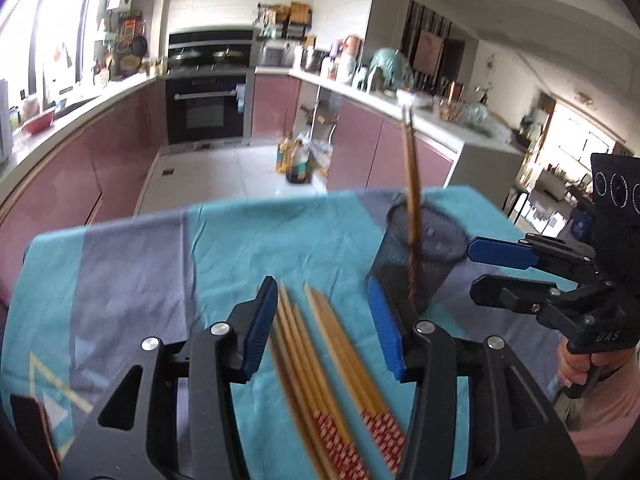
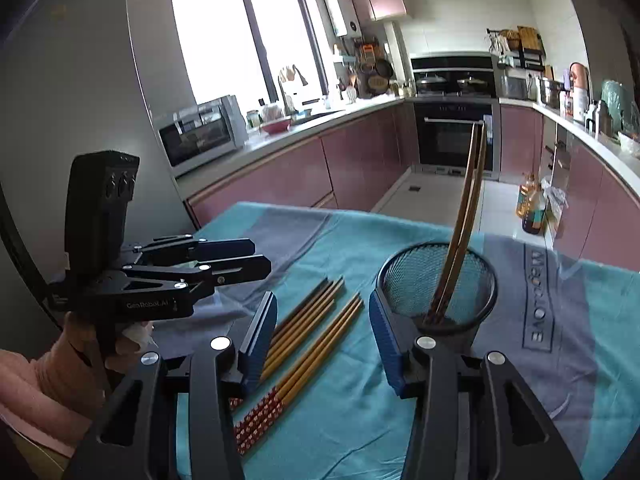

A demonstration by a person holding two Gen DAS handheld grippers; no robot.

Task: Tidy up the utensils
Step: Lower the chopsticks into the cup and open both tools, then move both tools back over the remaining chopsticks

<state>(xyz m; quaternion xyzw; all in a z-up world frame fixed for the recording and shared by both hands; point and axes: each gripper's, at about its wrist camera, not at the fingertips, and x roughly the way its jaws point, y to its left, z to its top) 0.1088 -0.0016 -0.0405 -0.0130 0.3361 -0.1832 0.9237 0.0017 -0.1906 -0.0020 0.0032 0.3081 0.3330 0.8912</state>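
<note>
**Utensil sorting: chopsticks, mesh holder, two hand-held grippers**

- Bench (image 2: 352, 432): covered by a teal and grey cloth; carries every item below.
- Mesh holder (image 2: 438, 280): black wire cup, upright, right of centre on the cloth. Contains a pair of chopsticks (image 2: 466, 216) standing patterned end down and leaning against the rim, tips well above it.
- Loose chopsticks (image 2: 308, 340): bamboo, with red patterned handle ends, lying flat on the cloth just left of the holder in two side-by-side clusters, tips pointing away from the person. In the left wrist view they appear blurred.
- Left gripper (image 1: 324, 320): jaws partly open, nothing between the blue pads; it hangs above the loose chopsticks, which show in the gap without touching either pad. Held by a hand in a pink sleeve (image 2: 60, 376).
- Right gripper (image 2: 322, 340): jaws likewise partly open and empty; its right pad stands just in front of the holder's wall, and whether it touches is unclear.
- Background: kitchen with pink cabinets and a built-in oven (image 2: 454, 136).
</note>
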